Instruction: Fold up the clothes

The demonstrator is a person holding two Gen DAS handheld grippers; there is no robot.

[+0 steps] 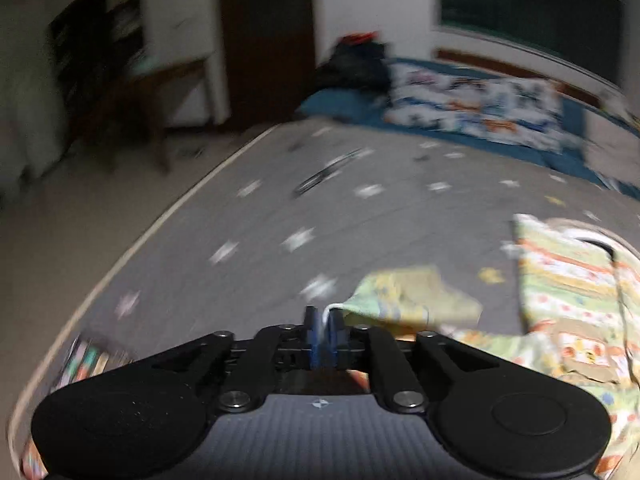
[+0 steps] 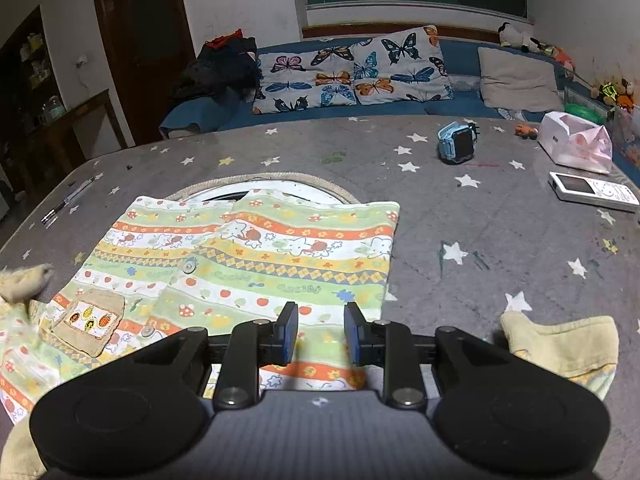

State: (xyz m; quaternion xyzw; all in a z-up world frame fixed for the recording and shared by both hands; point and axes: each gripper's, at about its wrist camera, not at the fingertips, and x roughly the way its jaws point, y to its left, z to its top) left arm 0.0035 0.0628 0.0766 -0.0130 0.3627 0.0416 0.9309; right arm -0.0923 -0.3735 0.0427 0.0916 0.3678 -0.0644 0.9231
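We've got the striped shirt flat on the starry grey table, hem toward us. Left gripper pinches its yellow sleeve cuff; right gripper apart, above the hem. Open room to the right, before watch & remote.

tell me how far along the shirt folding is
Early. Done: the patterned shirt lies spread flat on the grey star cloth. In hand: the left hand-held gripper pinches the yellow cuff; the right hand-held gripper hovers open over the hem. Left: right sleeve still out, body unfolded.
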